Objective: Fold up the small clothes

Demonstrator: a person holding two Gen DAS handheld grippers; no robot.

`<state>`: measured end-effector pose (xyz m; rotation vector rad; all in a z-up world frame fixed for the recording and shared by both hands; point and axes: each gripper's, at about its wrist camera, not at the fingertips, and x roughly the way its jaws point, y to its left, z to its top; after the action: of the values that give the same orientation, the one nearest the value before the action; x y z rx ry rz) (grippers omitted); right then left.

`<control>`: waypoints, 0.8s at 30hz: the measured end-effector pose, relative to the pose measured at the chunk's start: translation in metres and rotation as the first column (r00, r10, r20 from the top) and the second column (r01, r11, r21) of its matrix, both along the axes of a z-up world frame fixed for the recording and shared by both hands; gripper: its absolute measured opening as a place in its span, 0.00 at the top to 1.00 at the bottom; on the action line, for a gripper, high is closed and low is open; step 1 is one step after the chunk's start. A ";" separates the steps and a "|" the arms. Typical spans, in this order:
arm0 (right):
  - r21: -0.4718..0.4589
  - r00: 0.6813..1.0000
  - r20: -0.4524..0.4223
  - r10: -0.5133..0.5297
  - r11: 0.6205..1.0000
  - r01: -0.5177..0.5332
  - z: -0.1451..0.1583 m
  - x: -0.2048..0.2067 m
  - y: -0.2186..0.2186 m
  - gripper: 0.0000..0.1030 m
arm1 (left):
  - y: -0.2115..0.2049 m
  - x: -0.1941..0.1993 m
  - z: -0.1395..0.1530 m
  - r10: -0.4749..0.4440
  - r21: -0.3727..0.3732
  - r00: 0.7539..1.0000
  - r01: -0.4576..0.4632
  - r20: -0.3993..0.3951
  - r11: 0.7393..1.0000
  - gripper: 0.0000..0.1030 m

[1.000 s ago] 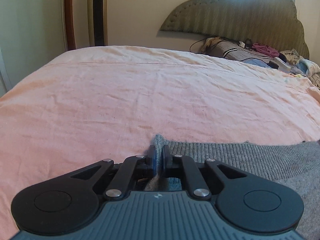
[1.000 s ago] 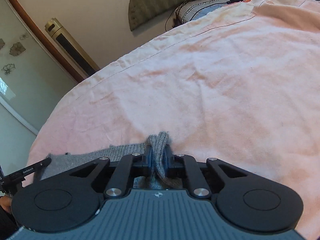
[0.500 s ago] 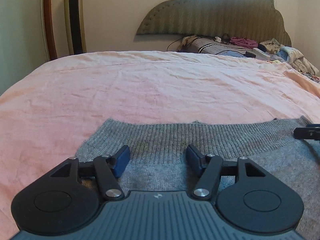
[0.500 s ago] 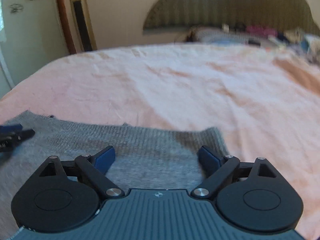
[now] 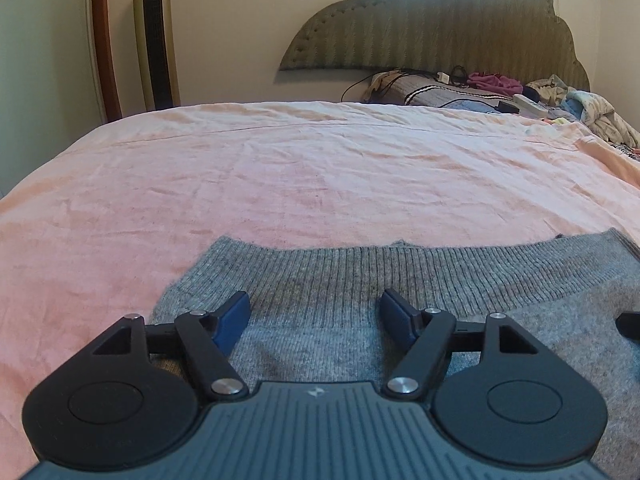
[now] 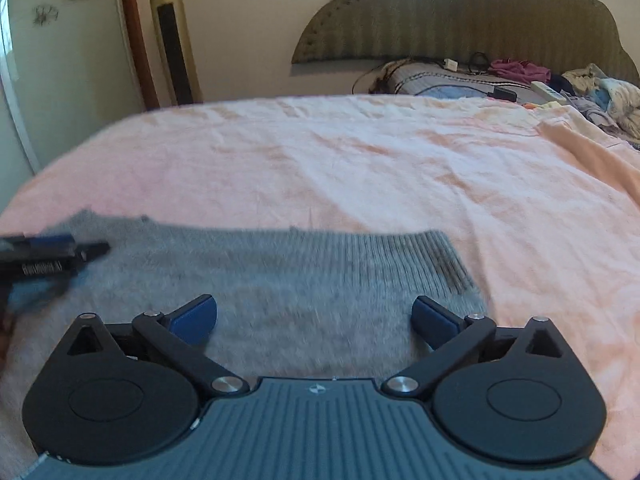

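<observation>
A grey knit sweater (image 5: 360,280) lies flat on the bed (image 5: 300,176), its ribbed hem running straight across the pink sheet as the far edge, which suggests it was laid down squarely so the next fold can start from an even line. The left gripper (image 5: 314,314) hovers low over the sweater near its left corner, released, with its blue pads spread wide and nothing between them. The right gripper (image 6: 314,318) hangs over the right end of the hem, likewise released and empty; its view is smeared by motion, so fine detail of the knit there cannot be read. Both sit near the hem corners, plausibly the places to pinch for another fold. Beyond the bed stand a scalloped headboard (image 5: 440,24), a pile of clothes and cables (image 5: 520,88) at its foot, and a tower fan (image 5: 156,36) against the wall.
</observation>
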<state>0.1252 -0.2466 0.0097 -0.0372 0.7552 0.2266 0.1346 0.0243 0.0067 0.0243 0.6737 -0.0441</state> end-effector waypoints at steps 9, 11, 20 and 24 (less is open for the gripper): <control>0.059 0.999 0.037 -0.029 0.998 0.027 -0.002 -0.004 -0.017 0.00 | -0.006 -0.015 0.012 0.060 0.011 0.998 -0.059 -0.006 0.998 0.29; 0.070 0.999 0.040 -0.031 0.997 0.029 -0.002 -0.005 -0.018 0.00 | -0.008 -0.032 0.021 0.012 -0.087 1.000 -0.014 -0.024 0.996 0.29; 0.122 0.998 0.040 -0.058 0.991 0.053 -0.002 -0.003 -0.028 0.00 | -0.006 -0.052 0.005 -0.070 -0.024 0.997 0.070 -0.022 0.997 0.18; 0.079 0.991 0.043 -0.125 0.990 0.121 0.012 -0.023 -0.014 0.00 | -0.001 -0.073 0.024 -0.063 -0.063 0.997 0.060 -0.055 0.996 0.20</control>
<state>0.1023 -0.2602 0.0214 0.0760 0.6984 0.1366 0.0611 0.0231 0.0306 -0.0154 0.7278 -0.1249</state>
